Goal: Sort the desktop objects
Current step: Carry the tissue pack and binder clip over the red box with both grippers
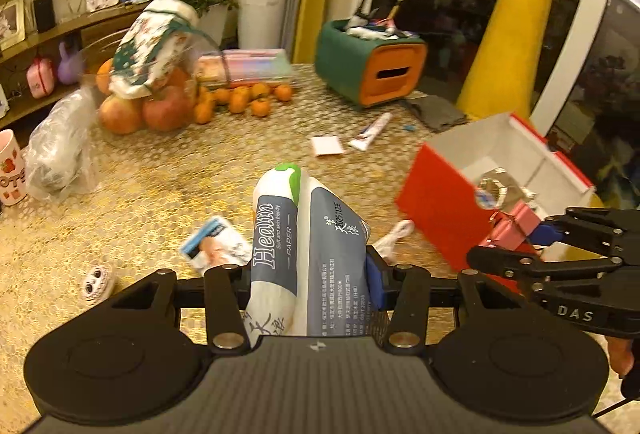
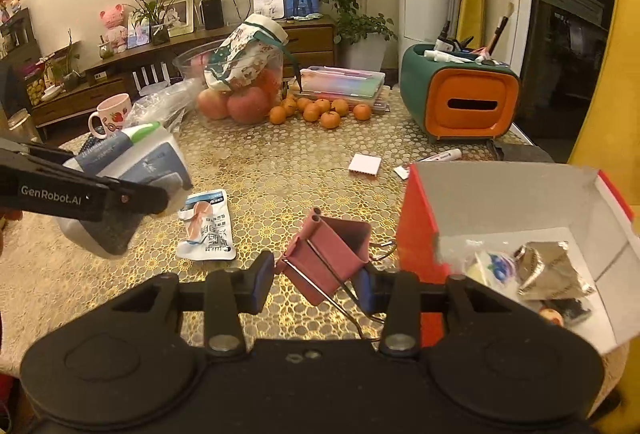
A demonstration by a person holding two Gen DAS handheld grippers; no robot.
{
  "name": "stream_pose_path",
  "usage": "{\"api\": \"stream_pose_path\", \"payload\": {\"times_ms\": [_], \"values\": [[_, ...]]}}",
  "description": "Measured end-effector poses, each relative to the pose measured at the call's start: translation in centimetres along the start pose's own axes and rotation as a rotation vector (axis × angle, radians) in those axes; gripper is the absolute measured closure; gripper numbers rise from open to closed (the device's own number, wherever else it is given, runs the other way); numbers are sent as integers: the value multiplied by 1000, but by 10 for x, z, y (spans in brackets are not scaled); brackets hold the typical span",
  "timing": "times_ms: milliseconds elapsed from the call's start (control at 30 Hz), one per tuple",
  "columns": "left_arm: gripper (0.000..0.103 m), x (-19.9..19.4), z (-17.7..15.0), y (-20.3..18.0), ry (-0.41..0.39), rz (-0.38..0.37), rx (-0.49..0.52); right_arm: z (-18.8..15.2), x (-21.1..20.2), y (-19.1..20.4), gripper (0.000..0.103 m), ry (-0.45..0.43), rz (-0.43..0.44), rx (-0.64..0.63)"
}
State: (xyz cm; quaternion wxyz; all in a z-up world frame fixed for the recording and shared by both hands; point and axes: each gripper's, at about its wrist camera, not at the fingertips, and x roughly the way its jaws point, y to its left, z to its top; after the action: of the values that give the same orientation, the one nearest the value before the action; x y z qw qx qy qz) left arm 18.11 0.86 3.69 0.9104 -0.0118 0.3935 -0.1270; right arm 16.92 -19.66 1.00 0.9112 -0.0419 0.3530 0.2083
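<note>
Carrying a tissue pack (image 1: pixel 308 254) clamped in the left gripper (image 1: pixel 310 286) and a pink binder clip (image 2: pixel 328 254) pinched in the right gripper (image 2: pixel 316 286), both above the table (image 2: pixel 280 174). Red box (image 2: pixel 416 218) partly filled; sachet (image 2: pixel 208 226), tube (image 1: pixel 370 132), white pad (image 2: pixel 363 166) left.

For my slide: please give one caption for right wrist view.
Right gripper holds a pink binder clip beside the open red box.
</note>
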Motion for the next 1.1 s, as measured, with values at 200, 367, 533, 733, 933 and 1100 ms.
{"api": "stream_pose_path", "payload": {"times_ms": [200,367,533,733,933,1100], "values": [[56,-8,4,-42,-17,-33,26,-4,-26,-18,62,-21,-16,18],[56,-2,10,-80,-17,-74,39,-9,-43,-45,62,-39,-45,49],[56,11,19,-120,-26,-135,31,-17,-54,-76,62,-50,-90,91],[56,29,31,-170,-27,-183,68,-25,-69,-116,62,-65,-147,137],[56,52,43,-208,-32,-207,103,-29,-75,-151,62,-78,-205,173],[56,74,53,-224,-40,-192,112,-28,-71,-175,62,-77,-229,171]]}}
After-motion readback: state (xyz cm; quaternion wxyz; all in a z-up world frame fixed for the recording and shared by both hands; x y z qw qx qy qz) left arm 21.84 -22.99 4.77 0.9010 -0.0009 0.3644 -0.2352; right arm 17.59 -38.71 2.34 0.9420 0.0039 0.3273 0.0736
